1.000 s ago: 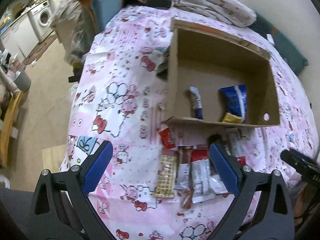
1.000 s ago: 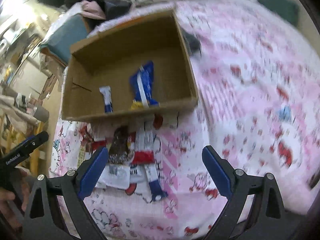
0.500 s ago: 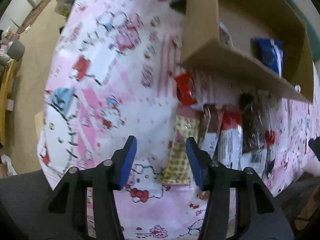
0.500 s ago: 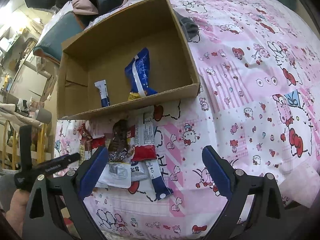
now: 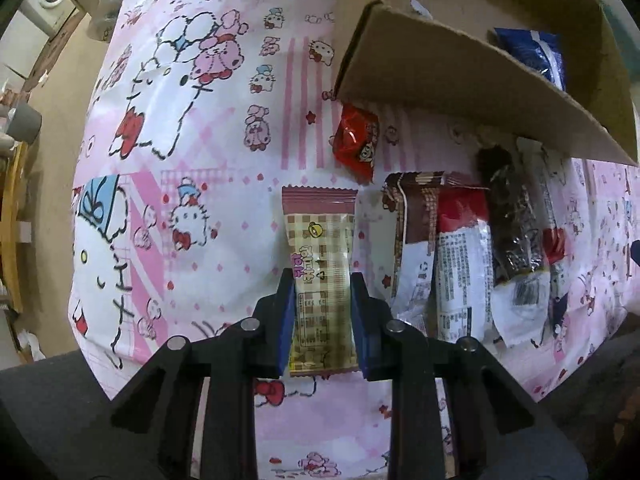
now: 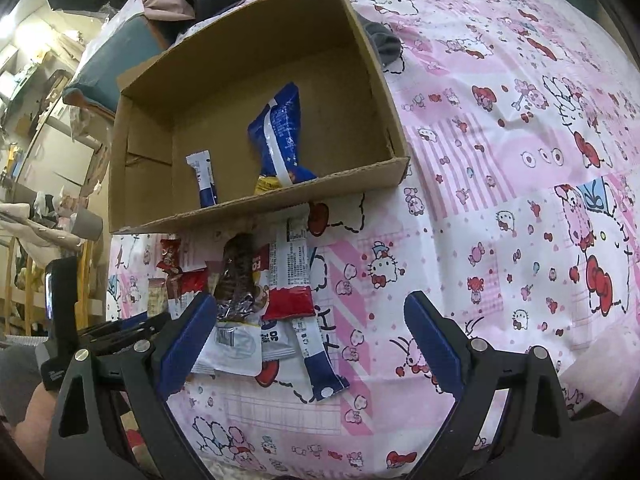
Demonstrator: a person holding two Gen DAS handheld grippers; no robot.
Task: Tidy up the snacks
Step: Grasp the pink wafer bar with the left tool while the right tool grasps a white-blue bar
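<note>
While snacks lie on a pink cartoon bedsheet (image 5: 208, 152):
Left wrist view: left gripper (image 5: 322, 312) fingers, just closing, press both sides of the checkered snack bar (image 5: 320, 268), left of the wrapper row near the cardboard box (image 5: 440, 76).
Right wrist view: right gripper (image 6: 308, 344) fingers spread wide, gripping nothing, above the near snack pile (image 6: 260, 292); blue packet (image 6: 280, 132) inside the box.

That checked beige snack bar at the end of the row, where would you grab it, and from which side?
Across its narrow width, near the lower end, coming straight down from above. The beige bar lies flat on the pink cloth, long and slim, with bare cloth on its left and a small gap to the brown packet on its right. The left gripper has just been closing there, pads against both long edges.
</note>
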